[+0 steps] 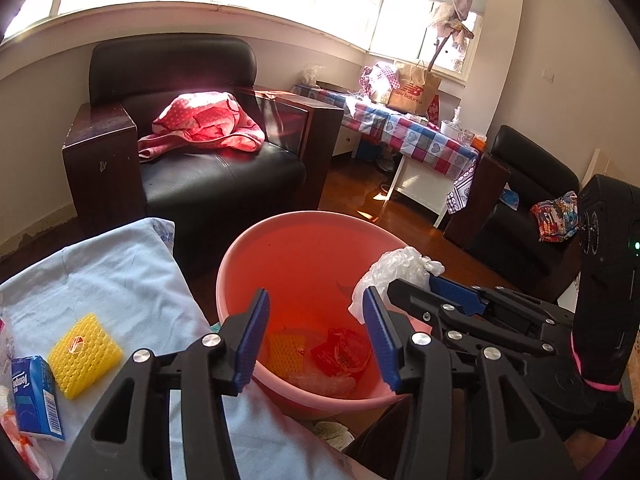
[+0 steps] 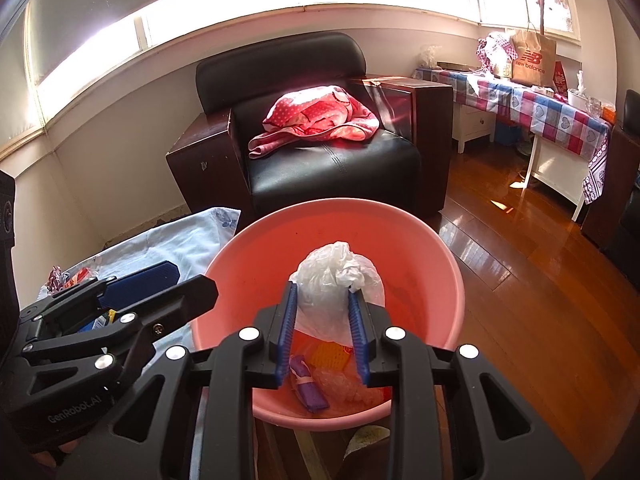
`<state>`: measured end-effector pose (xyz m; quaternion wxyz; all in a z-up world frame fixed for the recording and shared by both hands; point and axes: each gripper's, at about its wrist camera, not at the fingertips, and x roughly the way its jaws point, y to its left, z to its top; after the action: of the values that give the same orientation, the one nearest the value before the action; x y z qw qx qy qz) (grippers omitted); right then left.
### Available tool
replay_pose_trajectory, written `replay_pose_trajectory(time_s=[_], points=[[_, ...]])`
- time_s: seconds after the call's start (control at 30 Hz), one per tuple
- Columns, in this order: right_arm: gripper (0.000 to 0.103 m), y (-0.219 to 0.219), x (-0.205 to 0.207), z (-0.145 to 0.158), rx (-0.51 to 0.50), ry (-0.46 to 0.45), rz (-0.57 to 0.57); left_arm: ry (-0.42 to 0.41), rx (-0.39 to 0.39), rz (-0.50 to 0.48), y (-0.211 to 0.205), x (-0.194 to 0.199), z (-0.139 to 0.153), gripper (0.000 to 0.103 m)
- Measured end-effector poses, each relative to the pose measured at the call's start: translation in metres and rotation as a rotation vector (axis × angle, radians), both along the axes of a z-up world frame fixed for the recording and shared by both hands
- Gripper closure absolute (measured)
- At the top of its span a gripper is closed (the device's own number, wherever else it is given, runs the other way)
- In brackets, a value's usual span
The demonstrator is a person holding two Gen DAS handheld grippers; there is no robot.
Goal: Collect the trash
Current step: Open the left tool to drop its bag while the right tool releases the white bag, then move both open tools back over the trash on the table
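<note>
Crumpled white plastic bag is clamped by the right gripper over the pink basin; the left gripper is held agape, empty; "Tempo" is read on the blue tissue pack.

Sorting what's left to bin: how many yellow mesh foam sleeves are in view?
2: one yellow mesh sleeve on the blue cloth, another inside the pink basin. More may hide under trash.

**Plastic, cloth, leather and polished wood**

The pink basin is smooth plastic. The crumpled bag is thin, translucent film. The pale blue sheet is matt cloth. The armchair looks like glossy black leather; the floor is shiny wood.
</note>
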<state>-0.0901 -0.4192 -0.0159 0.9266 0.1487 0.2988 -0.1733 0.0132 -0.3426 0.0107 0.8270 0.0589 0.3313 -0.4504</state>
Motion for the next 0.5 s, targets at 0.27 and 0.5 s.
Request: replay_pose_trajectory(time_s=[0.27,0.5], points=[[0.065,-0.001,-0.006,0.006,-0.013,-0.017,-0.006,-0.045,-0.026,0.005,0.008,-0.008,0.015,0.052],[0.065,0.013,-0.012,0.023,-0.047,-0.064,0.02,-0.058,-0.057,0.051,0.035,-0.009,0.033,0.052]])
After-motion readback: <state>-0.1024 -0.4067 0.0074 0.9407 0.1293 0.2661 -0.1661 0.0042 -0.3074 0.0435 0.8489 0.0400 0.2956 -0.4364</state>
